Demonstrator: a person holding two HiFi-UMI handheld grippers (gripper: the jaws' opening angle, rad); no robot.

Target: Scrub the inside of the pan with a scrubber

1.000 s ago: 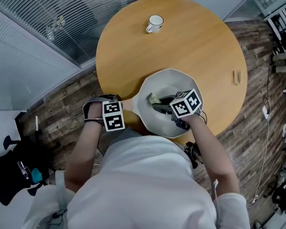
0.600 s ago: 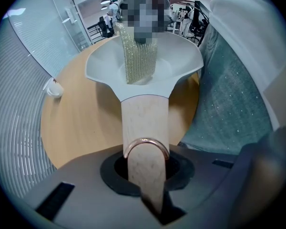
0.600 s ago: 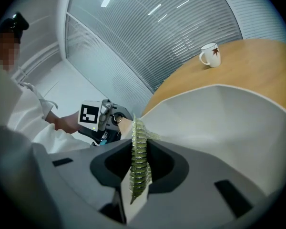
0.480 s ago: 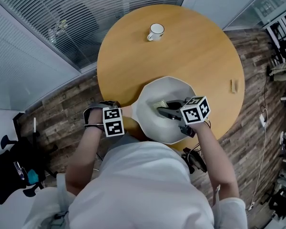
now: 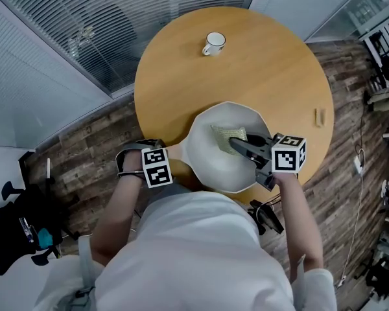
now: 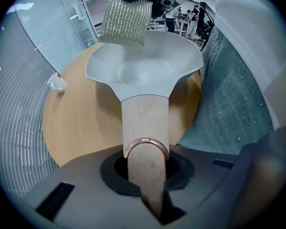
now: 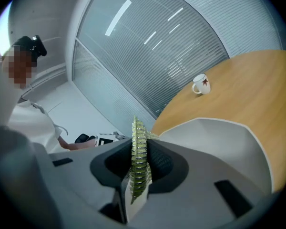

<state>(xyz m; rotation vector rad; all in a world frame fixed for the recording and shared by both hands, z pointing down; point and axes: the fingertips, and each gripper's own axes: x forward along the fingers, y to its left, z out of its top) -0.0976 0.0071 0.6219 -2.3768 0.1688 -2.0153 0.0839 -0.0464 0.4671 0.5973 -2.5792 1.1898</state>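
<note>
A: On the round worktop, at the edge nearest the person, where is the pan?

B: The white pan rests there. Its wooden handle points to the person's left, and the fingers of the left gripper are clenched on it.

A: And the scrubber?

B: The yellow-green scrubber is pinched edge-on in the fingers of the right gripper, held over the far side of the pan's inside. Whether it touches the pan cannot be told. A white mug stands well apart, at the worktop's far side.
</note>
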